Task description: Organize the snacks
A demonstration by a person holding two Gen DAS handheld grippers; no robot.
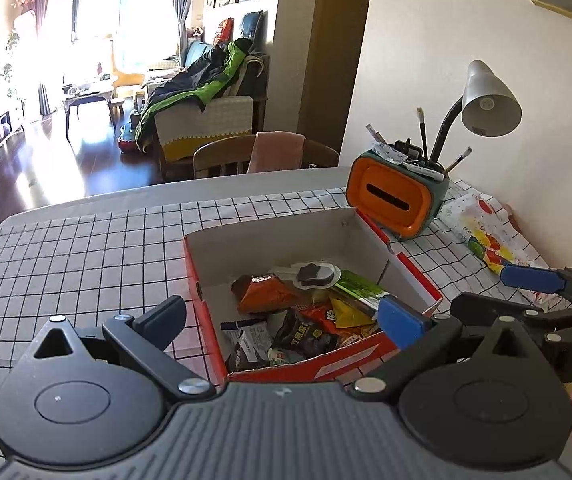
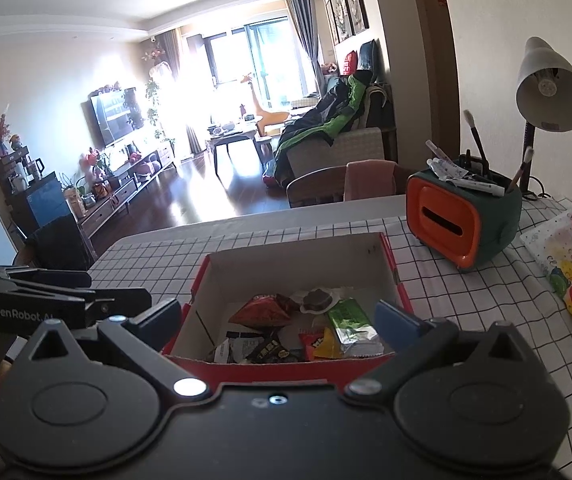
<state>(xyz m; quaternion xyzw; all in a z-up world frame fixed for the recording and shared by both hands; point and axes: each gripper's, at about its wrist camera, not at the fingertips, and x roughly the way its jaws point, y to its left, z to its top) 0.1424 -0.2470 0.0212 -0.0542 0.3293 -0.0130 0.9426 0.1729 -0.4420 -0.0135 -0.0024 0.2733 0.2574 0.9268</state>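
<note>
Jaws of the left gripper (image 1: 286,316) are spread wide in the left wrist view, nothing held between them. Framed in the gap is the red cardboard box (image 1: 201,292), white inside, set on the checked tablecloth (image 1: 85,256). Snack packets are heaped at its near end — an orange packet (image 1: 263,292), a green wrapper (image 1: 360,286), a dark packet (image 1: 306,336), a round clear-packed dark snack (image 1: 318,274). Off to the right of the jaws the right gripper (image 1: 534,280) is seen, one blue pad reaching toward a colourful printed bag (image 1: 482,236) lying outside the box. Beyond that, an orange-fronted desk organizer (image 1: 390,204) and a lamp (image 1: 486,100).

Right wrist view: right gripper (image 2: 281,320) jaws also wide open, empty, with the same box (image 2: 390,256) straight ahead between them. Green wrapper (image 2: 352,324) sits just inside the right finger. The printed bag (image 2: 570,276) lies well to the right; the left gripper (image 2: 97,292) shows at the left edge.

Step judged: most snacks already boxed, no grasp in progress — the loose bag looks like the remaining item. Next move would call for the right jaws to be swung right, lowered over the bag's edge and closed on it.
</note>
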